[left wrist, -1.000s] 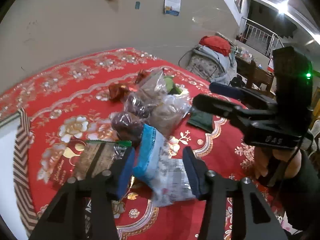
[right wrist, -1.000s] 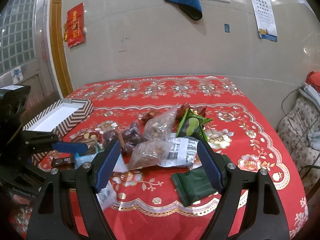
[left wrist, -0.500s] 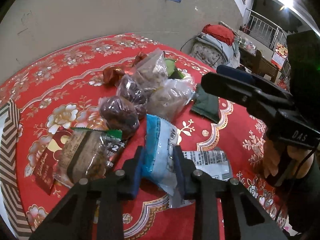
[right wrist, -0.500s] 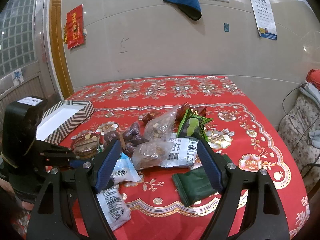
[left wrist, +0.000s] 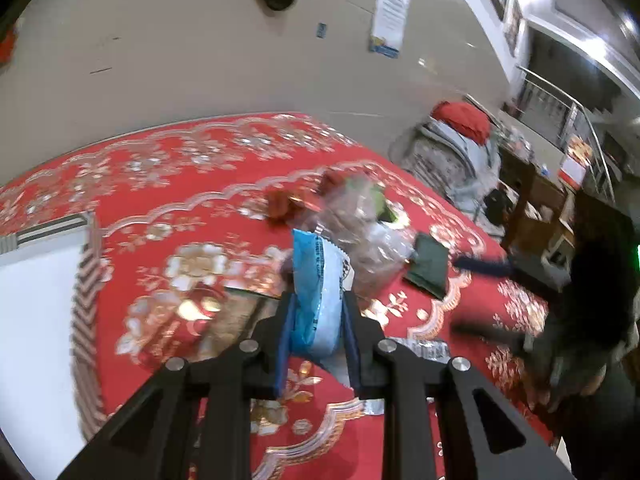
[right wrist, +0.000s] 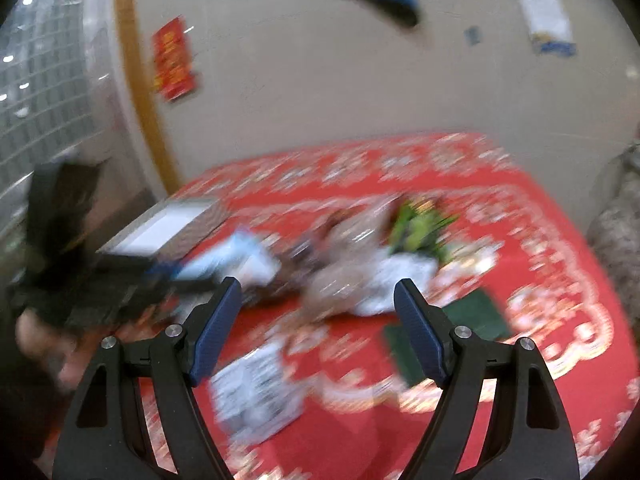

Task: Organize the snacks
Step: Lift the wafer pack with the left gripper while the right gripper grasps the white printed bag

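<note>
My left gripper (left wrist: pixel 316 316) pinches the glossy blue-and-white snack packet (left wrist: pixel 318 288) upright, long axis pointing away, while my right gripper (right wrist: pixel 318 328) gapes, holding nothing.

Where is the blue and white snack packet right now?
The blue and white packet is pinched in the left gripper, raised above the red tablecloth, right of the striped box.

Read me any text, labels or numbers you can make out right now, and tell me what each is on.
None can be read; both views are motion-blurred.
Blue-and-white snack packet in the left hand-held gripper: dark print, illegible.
White barcode-label packet: print smeared.
Red wall poster: gold characters blurred.
Wall chart: too small.
</note>
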